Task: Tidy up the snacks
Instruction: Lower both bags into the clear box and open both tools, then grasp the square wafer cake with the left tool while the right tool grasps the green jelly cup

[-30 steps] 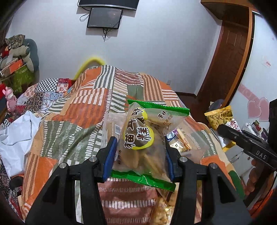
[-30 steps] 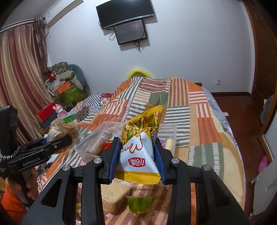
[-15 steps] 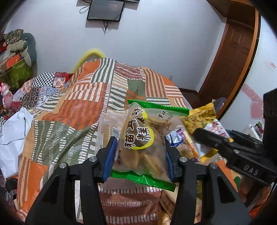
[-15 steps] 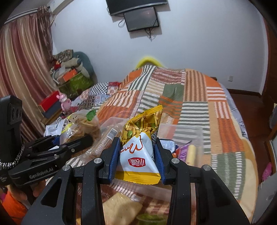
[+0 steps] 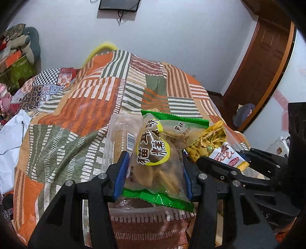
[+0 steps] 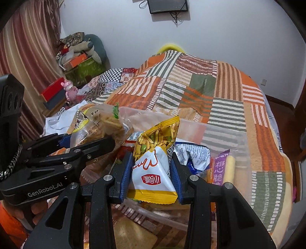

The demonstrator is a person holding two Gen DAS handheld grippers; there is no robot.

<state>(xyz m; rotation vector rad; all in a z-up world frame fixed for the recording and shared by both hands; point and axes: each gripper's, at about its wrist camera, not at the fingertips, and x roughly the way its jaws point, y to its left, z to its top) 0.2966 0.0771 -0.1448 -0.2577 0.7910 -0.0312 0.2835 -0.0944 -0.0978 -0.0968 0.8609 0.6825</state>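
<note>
My left claw is clamped on a clear snack bag with green sealed edges, its blue pads pressing both sides of the pack, which stands up between them. My right claw is closed nearly as far as it goes on a white and yellow snack packet, pinched at its lower half with the printed top poking up above the pads. In the left view the right claw sits just to the right of mine, the two packs almost touching; in the right view the left claw shows on the left, with the person's hand below it. Both packs hang over a clear plastic bin lying on the bed's striped patchwork quilt. Inside the bin I see a blue and white packet and a purple packet to the right of my right claw. Further off, a screen hangs on the far wall.
</note>
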